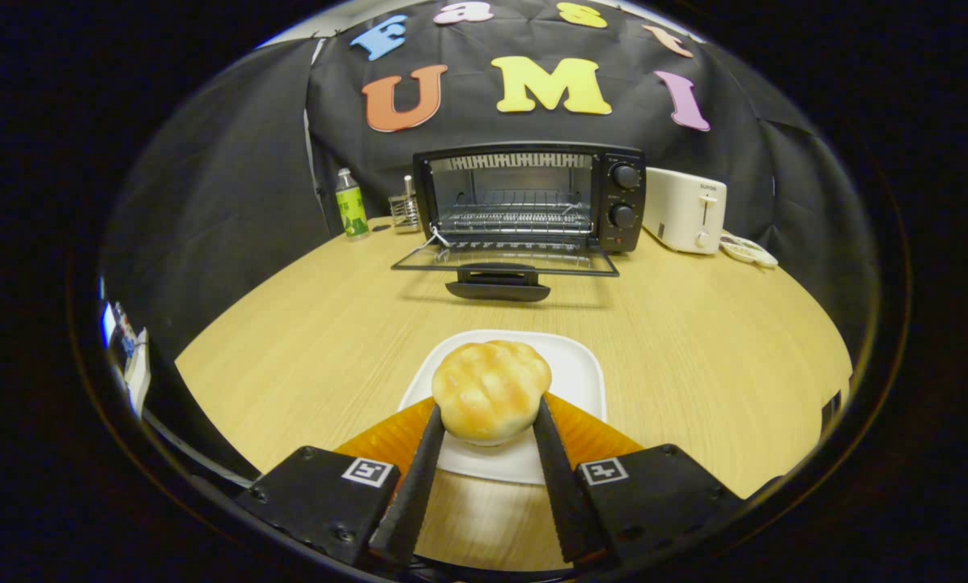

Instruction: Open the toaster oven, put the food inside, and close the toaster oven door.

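While the toaster oven stands open, the hand-held gripper clamps the bun.
Both fingers press its sides just above the white plate on the surface; the door lies flat beyond.

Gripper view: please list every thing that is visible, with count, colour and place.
bun: 1, golden, between the jaws, over the plate
plate: 1, white, on the table under the bun
toaster oven: 1, black, beyond the plate, door open and lying flat
toaster: 1, white, right of the oven
bottle: 1, green label, left of the oven
table: 1, light wood
gripper: 1, jaws pressing both sides of the bun
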